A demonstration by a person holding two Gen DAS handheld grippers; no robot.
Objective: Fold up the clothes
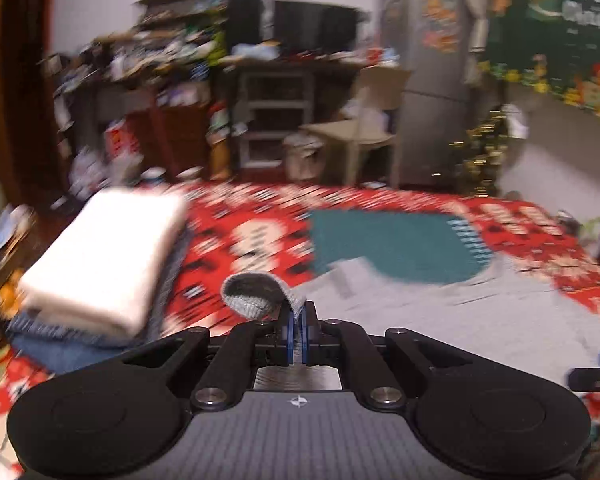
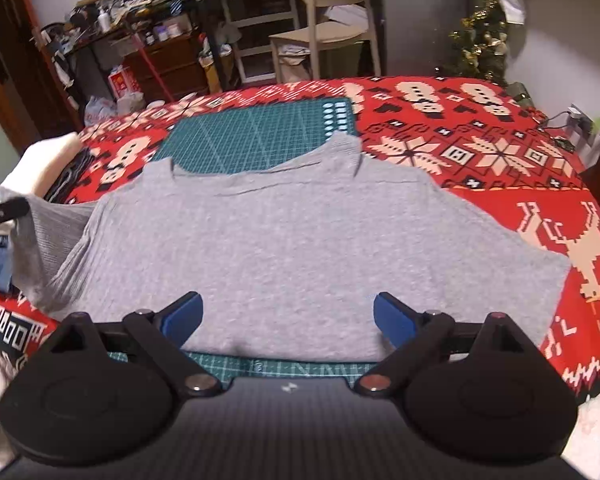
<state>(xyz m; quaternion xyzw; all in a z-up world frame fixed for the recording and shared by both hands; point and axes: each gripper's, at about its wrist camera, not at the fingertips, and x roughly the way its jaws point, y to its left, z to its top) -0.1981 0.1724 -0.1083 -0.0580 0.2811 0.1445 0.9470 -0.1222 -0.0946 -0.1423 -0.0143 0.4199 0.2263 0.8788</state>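
a: nearest in the left wrist view, what was the left gripper (image 1: 299, 330) doing?

b: its blue pads were pressed together on a ribbed cuff of the soft grey knit sweater (image 2: 300, 240), and the cuff curled over above them like a limp tongue. nothing stiff about it.

a: and the right gripper (image 2: 288, 316)?

b: spread wide, empty, hovering over the sweater's near hem. whether the pads touched the cloth i couldn't tell.

a: where did the sweater lie?

b: flat on the red patterned tablecloth (image 2: 480, 152), its near hem over the teal gridded cutting mat (image 2: 260, 132) and its collar reaching onto the mat at the far side. the left sleeve was lifted off the table at the left edge, hanging from the other gripper's black arm.

a: how would it handle, do you think?

b: light, floppy, not slippery, not fragile. it would drape and drag rather than hold a shape, so i'd judge that a pinch on a doubled, ribbed edge, cuff or hem or shoulder seam, would hold better than one on the open middle, which would only bunch.

a: anything farther off?

b: on the left, a folded white cloth (image 1: 100, 264) on a stack of folded denim (image 1: 60, 344).
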